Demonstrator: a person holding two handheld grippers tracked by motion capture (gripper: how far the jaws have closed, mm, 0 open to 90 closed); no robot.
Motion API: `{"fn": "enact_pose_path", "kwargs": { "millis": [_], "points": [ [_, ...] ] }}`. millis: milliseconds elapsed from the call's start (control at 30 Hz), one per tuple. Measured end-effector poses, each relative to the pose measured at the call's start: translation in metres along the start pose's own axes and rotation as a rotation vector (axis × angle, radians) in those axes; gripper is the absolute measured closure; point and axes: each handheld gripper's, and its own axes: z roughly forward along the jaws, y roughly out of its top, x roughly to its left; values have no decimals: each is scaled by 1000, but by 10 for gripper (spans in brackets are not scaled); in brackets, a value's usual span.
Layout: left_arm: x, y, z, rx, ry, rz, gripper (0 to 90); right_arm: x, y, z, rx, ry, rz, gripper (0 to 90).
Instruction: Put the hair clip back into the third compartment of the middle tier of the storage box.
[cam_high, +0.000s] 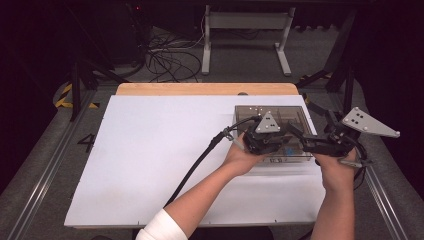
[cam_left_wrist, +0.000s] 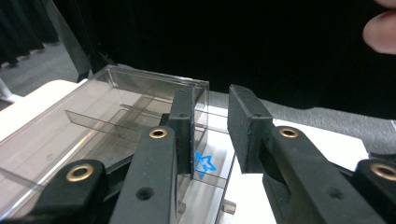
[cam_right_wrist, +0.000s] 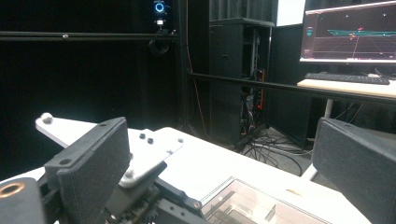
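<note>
Two tools apart; left tool (cam_left_wrist: 210, 126) straddles clear box (cam_left_wrist: 116, 107) wall; blue star (cam_left_wrist: 204, 164) there.

The high view looks forward and down over the whole worktop (cam_high: 150, 150). The left gripper view sits close behind its tool (cam_left_wrist: 210, 126), facing the clear box (cam_left_wrist: 107, 112). The right gripper view looks level across the far-right corner, sharing that box (cam_right_wrist: 243, 205).

A lab set up for recording — black curtains close in the space, and a white-topped table (cam_high: 150, 160) stands on grey carpet with hazard tape (cam_high: 64, 96) at far left. Loose cables (cam_high: 167, 57) sprawl on the far floor, and a monitor (cam_right_wrist: 350, 32) glows over a keyboard (cam_right_wrist: 348, 78) at right.
</note>
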Motion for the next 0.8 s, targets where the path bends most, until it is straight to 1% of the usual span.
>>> {"fn": "enact_pose_path", "kwargs": {
  "millis": [33, 67, 100, 200, 233, 300, 333, 367, 400, 467, 500, 533, 567, 600, 633, 800],
  "points": [
    [0, 0, -2, -3, -2, -5, 710, 0, 0, 1, 4, 3, -7, 50],
    [1, 0, -5, -4, 2, -7, 701, 1, 0, 1, 5, 2, -1, 50],
    [1, -1, -7, -8, 3, -7, 695, 1, 0, 2, 8, 5, -8, 50],
    [3, 0, -16, -18, 9, -7, 675, 2, 0, 3, 10, 6, -5, 50],
    [4, 0, -18, -18, 8, -12, 666, 4, 0, 4, 5, 13, 10, 49],
    [4, 0, -24, -19, 7, -16, 639, 3, -1, 5, 16, 8, -15, 49],
    [5, 0, -27, -20, 10, -10, 626, 2, -1, 5, 19, 9, -22, 49],
    [5, 0, -31, -23, 10, -10, 615, 4, -1, 6, 11, 11, 7, 48],
    [5, -1, -34, -25, 12, -14, 607, 4, -1, 6, 18, 8, -7, 47],
    [6, -1, -40, -28, 20, -10, 584, 5, -2, 7, 18, 11, -8, 46],
    [7, -2, -43, -29, 23, -11, 575, 6, -1, 8, 13, 16, 8, 45],
    [8, -2, -46, -31, 28, -10, 563, 7, -1, 8, 13, 21, 10, 45],
    [9, -3, -49, -30, 33, -12, 550, 5, -2, 8, 19, 15, -9, 45],
    [10, -3, -52, -32, 35, -15, 541, 7, -1, 9, 15, 16, 9, 45],
    [11, -4, -55, -34, 40, -20, 534, 6, -2, 10, 22, 14, -7, 45],
    [16, -5, -71, -46, 60, -23, 491, 7, -3, 13, 29, 18, -9, 43]
  ]
}}
